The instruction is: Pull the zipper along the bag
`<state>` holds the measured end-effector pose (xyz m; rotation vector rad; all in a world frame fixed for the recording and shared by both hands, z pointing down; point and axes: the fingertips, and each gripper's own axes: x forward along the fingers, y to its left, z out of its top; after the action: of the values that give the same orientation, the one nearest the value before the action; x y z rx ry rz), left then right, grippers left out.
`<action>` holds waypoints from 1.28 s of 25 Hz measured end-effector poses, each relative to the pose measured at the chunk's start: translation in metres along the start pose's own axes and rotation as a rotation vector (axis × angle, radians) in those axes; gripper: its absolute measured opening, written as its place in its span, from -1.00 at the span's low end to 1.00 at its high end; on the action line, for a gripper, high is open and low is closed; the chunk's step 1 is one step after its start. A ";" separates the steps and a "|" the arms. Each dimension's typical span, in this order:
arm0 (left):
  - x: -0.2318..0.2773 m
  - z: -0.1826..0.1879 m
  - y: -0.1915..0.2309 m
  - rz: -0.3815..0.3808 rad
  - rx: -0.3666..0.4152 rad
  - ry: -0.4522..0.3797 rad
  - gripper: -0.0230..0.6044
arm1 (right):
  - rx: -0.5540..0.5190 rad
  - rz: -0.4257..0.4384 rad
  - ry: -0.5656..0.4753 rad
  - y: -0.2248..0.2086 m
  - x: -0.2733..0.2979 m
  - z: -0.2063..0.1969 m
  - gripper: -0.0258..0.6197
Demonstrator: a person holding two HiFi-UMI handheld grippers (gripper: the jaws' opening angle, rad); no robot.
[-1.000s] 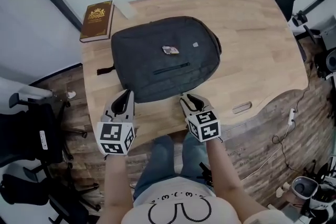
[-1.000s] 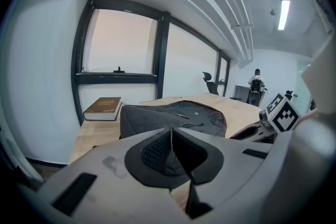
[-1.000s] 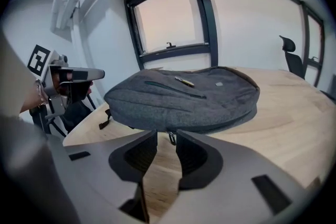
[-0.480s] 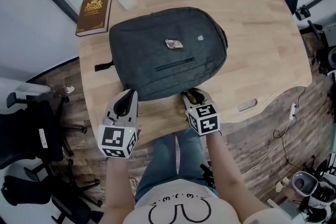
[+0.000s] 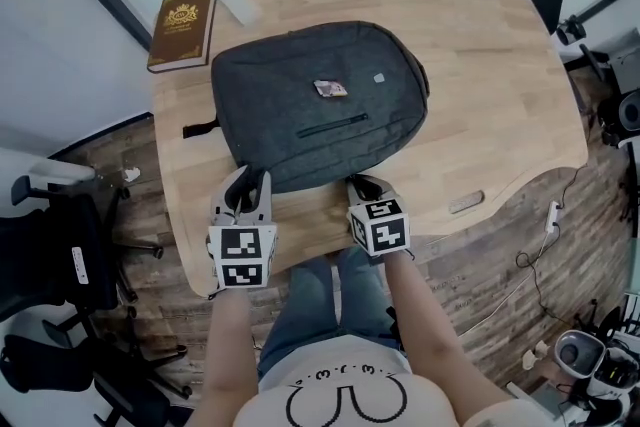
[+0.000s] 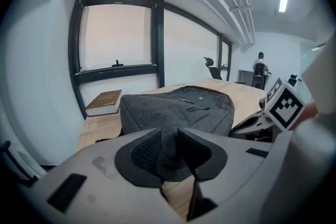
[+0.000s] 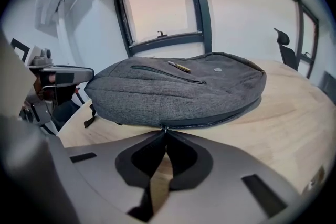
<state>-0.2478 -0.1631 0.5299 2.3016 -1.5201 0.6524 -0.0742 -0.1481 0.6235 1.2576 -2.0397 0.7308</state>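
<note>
Grey backpack (image 5: 315,105): flat on wooden tabletop (image 5: 500,65), book (image 5: 183,27) near its far-left corner. Left gripper (image 6: 168,139): jaws opening, backpack's near corner between them. Right gripper (image 7: 164,136): jaws closing, pinching zipper pull (image 7: 165,127) at near edge.

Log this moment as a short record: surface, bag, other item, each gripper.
surface: wooden table
bag: grey backpack, lying flat, main zipper running along its near edge
other item: brown book, at the table's far left corner
left gripper: jaws opening, backpack corner fabric between them
right gripper: jaws closing, tips on the zipper pull
</note>
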 end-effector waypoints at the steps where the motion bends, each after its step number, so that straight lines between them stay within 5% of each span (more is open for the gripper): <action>1: 0.000 0.000 0.000 0.010 -0.006 0.012 -0.67 | 0.004 -0.001 0.011 0.000 0.000 -0.001 -0.74; 5: 0.002 -0.004 -0.006 0.019 -0.001 0.063 -0.44 | 0.024 0.021 0.038 0.000 0.001 -0.002 -0.74; 13: 0.013 -0.026 0.000 0.195 -0.024 0.134 -0.40 | -0.051 0.026 0.060 -0.003 -0.002 -0.005 -0.74; 18: 0.014 -0.030 0.002 0.225 -0.061 0.155 -0.38 | -0.109 0.059 0.080 -0.010 -0.006 -0.007 -0.73; 32: 0.010 -0.038 0.008 0.322 -0.135 0.204 -0.35 | -0.266 0.053 0.173 -0.097 -0.015 -0.002 -0.73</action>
<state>-0.2596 -0.1553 0.5675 1.8471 -1.7888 0.8095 0.0201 -0.1758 0.6263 0.9596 -1.9591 0.5493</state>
